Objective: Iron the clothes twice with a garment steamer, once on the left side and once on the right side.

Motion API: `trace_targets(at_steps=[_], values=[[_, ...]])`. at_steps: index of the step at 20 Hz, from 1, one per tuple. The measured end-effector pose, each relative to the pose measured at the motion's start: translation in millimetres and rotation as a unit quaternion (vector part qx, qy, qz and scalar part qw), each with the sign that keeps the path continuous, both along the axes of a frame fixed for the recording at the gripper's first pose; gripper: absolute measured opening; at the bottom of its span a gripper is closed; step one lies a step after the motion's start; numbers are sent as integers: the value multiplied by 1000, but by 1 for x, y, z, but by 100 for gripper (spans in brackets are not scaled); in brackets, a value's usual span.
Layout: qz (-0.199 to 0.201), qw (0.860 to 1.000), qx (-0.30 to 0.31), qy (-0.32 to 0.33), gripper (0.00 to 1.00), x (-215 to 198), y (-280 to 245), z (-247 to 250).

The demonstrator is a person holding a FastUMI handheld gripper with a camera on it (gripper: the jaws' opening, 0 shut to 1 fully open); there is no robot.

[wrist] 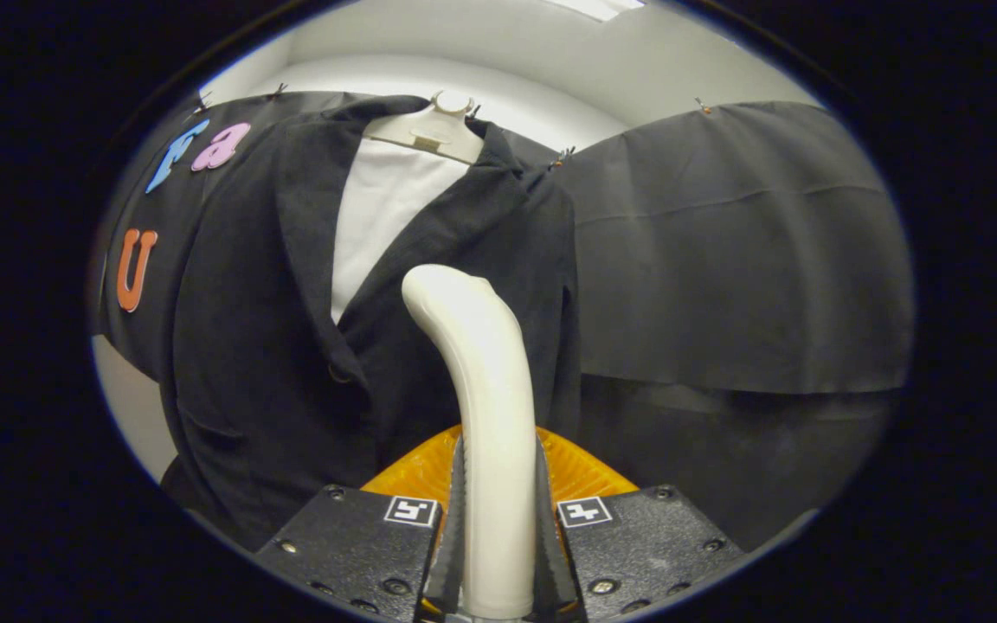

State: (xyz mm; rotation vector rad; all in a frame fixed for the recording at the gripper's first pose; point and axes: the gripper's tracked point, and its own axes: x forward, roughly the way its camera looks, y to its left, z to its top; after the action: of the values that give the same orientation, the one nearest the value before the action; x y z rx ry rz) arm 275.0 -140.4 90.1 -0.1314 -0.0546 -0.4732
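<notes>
One steamer (481, 381) clamped between both jaws, facing one jacket (273, 329)

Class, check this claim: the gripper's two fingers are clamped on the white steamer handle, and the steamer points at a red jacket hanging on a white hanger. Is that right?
One detail is wrong: the jacket is black, not red, as the gripper view shows. The rest stands: the gripper is clamped on the white steamer handle, and the jacket hangs on a white hanger.
</notes>
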Motion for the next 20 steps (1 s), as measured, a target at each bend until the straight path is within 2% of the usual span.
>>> trace_targets(at_steps=[12, 20], values=[[-17, 997, 29, 71, 37, -31, 3, -86], [-6, 991, 39, 124, 37, -27, -3, -101]])
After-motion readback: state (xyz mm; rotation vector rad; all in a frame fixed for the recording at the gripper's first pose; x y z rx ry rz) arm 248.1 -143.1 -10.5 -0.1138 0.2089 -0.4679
